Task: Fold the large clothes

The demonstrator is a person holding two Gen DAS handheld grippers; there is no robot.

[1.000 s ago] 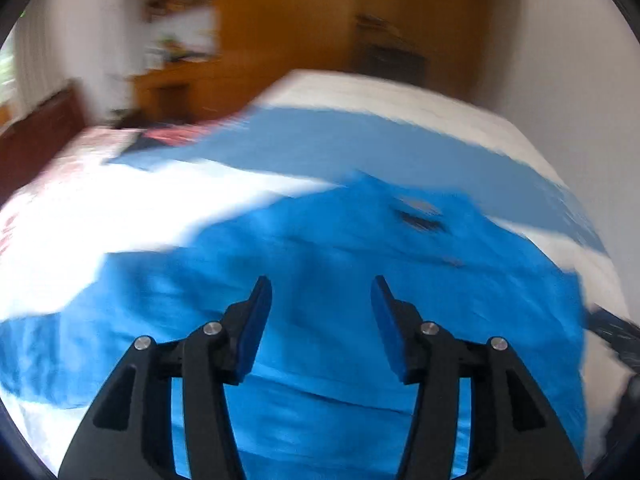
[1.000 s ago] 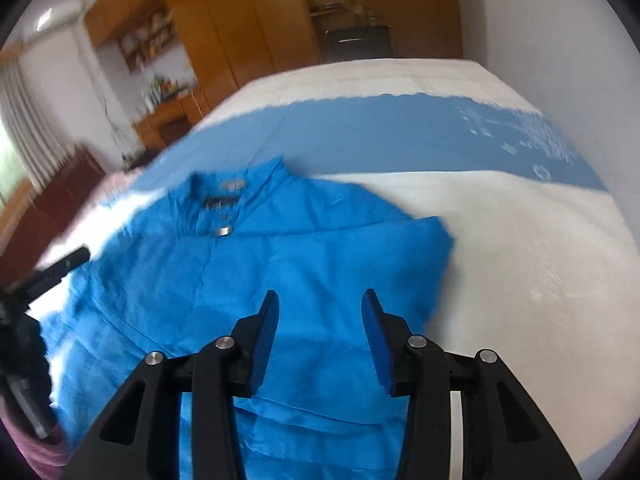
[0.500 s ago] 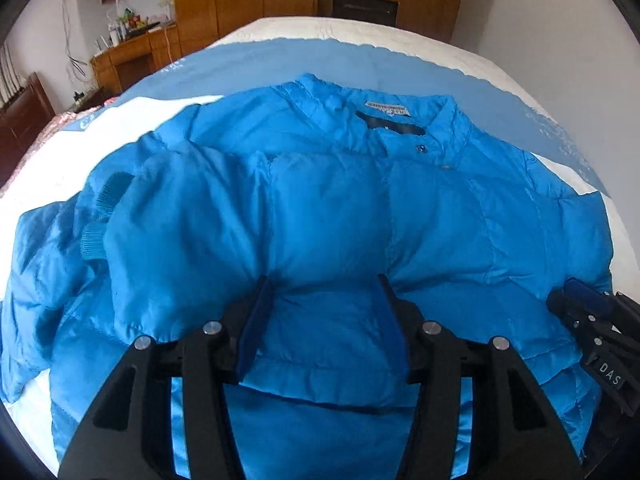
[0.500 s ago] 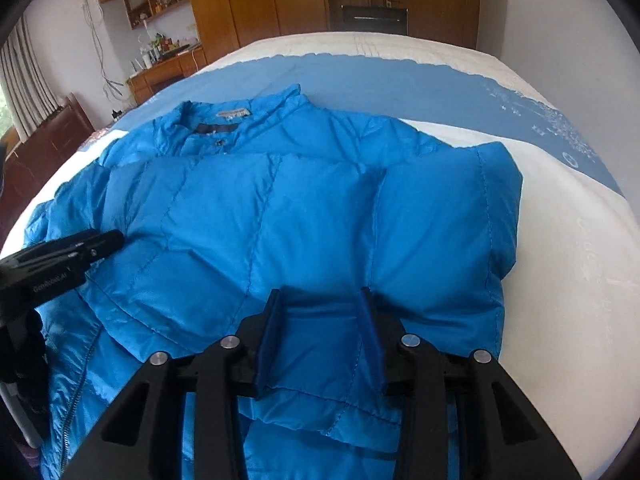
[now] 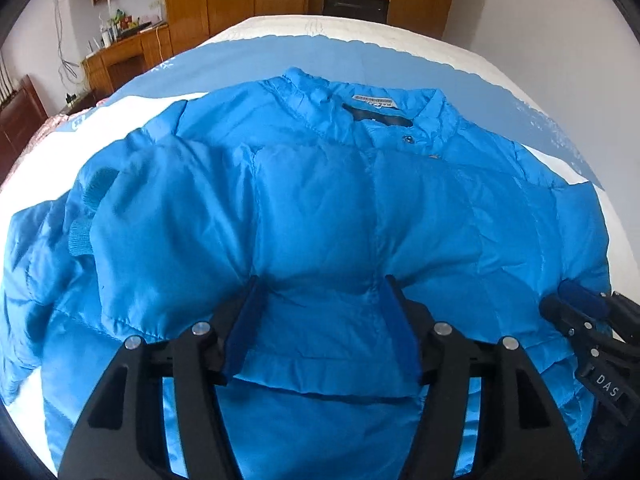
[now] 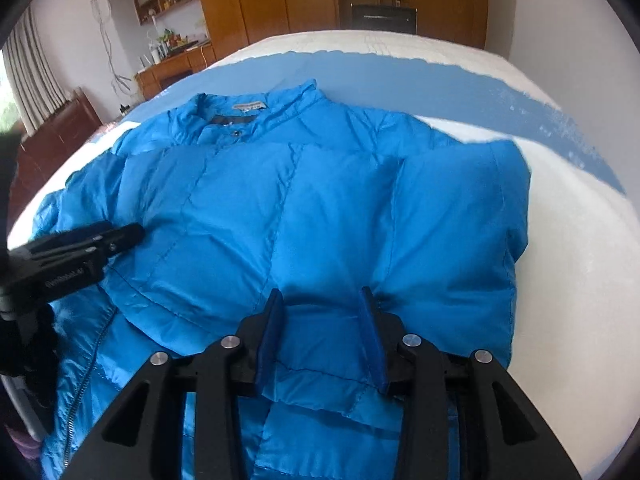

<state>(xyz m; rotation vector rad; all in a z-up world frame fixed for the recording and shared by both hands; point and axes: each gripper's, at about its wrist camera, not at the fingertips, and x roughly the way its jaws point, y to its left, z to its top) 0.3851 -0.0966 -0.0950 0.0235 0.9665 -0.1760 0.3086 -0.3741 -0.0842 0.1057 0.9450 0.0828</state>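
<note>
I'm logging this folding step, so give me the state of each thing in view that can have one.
blue down jacket: lying on the bed, bottom part folded up over the chest, collar snap closed.
left gripper: jaws have just been opening, folded fabric between them.
right gripper: folded fabric between its jaws.
bed: made, jacket on top.

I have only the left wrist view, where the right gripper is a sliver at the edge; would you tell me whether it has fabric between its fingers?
Observer: Yes. The right gripper has the folded-over hem of the jacket between its fingers. The fabric puckers at the pads, so it looks gripped.
Operator: Thank you. Is the zip in sight anywhere?
Observer: Yes, the zipper runs down the uncovered lower layer, at the near left of the right wrist view.
Operator: Does the jacket's right-hand edge lie on the bed?
Observer: It does; that folded edge rests on the white bedcover.
</note>
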